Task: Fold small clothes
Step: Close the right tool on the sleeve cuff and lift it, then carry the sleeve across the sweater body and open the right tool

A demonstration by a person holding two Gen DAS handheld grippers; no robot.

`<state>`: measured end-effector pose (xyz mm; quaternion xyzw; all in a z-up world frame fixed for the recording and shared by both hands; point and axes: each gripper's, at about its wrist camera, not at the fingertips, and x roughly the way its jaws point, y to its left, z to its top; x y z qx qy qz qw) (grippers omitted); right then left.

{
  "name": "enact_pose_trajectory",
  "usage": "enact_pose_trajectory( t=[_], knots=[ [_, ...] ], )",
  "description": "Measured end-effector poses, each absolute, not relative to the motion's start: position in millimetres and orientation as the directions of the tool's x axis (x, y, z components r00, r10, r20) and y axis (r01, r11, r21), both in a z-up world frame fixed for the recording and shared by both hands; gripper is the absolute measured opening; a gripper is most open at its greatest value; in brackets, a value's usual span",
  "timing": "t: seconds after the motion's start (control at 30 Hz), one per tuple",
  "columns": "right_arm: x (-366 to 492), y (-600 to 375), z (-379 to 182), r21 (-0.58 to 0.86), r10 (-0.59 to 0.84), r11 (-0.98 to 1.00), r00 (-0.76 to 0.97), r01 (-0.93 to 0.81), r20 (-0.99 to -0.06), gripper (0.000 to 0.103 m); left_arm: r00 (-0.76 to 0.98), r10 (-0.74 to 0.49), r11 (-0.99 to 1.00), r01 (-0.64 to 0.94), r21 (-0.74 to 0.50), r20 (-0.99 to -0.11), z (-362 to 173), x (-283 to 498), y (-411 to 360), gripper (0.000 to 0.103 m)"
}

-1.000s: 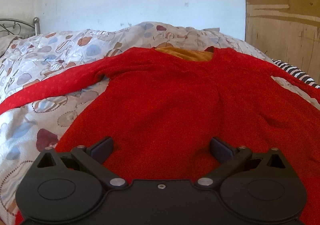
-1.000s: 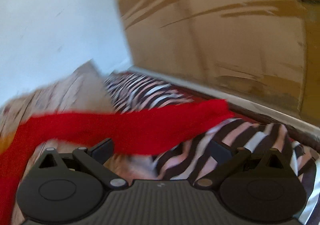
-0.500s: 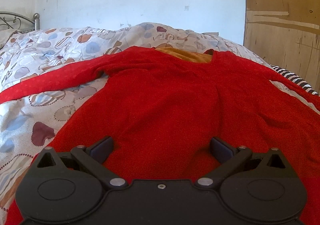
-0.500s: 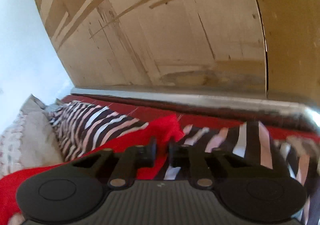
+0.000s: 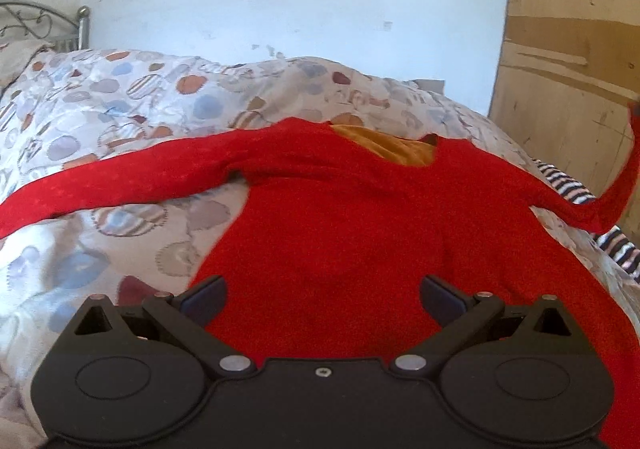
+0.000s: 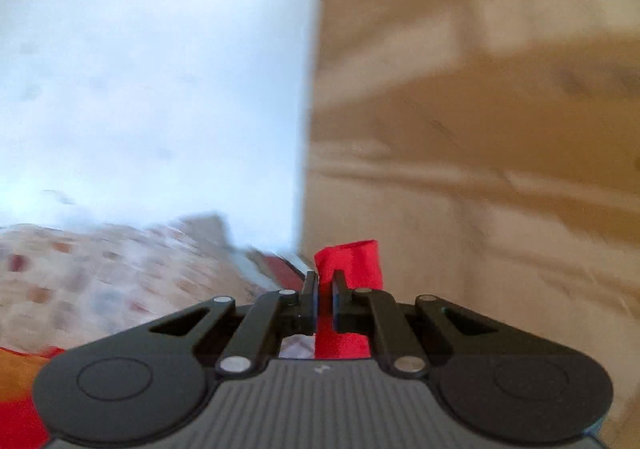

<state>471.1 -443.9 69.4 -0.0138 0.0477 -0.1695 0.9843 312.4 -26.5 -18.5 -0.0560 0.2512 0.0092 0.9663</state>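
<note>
A red long-sleeved top [image 5: 360, 233] with an orange lining at the neck lies spread flat on the patterned duvet [image 5: 120, 117]. Its left sleeve [image 5: 120, 185] stretches out to the left. Its right sleeve [image 5: 600, 205] rises off the bed at the far right edge. My left gripper [image 5: 322, 295] is open and empty, low over the top's lower body. My right gripper [image 6: 325, 289] is shut on the red sleeve cuff [image 6: 352, 261] and holds it up in the air; that view is blurred.
A white wall [image 5: 300, 1] stands behind the bed, and a wooden board wall [image 5: 572, 61] on the right. A black-and-white striped cloth [image 5: 572, 193] lies along the right side of the bed. A metal bedhead [image 5: 60, 25] is at the far left.
My right gripper closed on the end of the right sleeve and lifted it, swinging left. The sleeve now hangs up off the bed. My left gripper backed off slightly, still open.
</note>
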Motion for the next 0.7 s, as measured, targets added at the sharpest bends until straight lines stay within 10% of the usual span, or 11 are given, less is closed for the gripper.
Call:
enact_pose_trajectory(
  t=[0.27, 0.6, 0.67, 0.7],
  knots=[
    [494, -284, 84, -0.172, 0.051, 0.984, 0.998, -0.056, -0.034, 0.007, 0.910, 0.049, 0.978, -0.127, -0.163, -0.413, 16, 301, 12, 0.102],
    [479, -150, 4, -0.269, 0.374, 0.853, 0.883, -0.447, -0.283, 0.008, 0.938, 0.209, 0.955, -0.258, -0.150, -0.277, 46, 317, 61, 0.103],
    [473, -144, -10, -0.274, 0.402, 0.819, 0.845, -0.503, -0.352, 0.014, 0.940, 0.206, 0.954, -0.255, -0.156, -0.273, 44, 327, 67, 0.103],
    [469, -142, -13, -0.287, 0.406, 0.805, 0.835, -0.519, -0.372, 0.037, 0.938, 0.201, 0.956, -0.250, -0.152, -0.282, 43, 334, 69, 0.103]
  ],
)
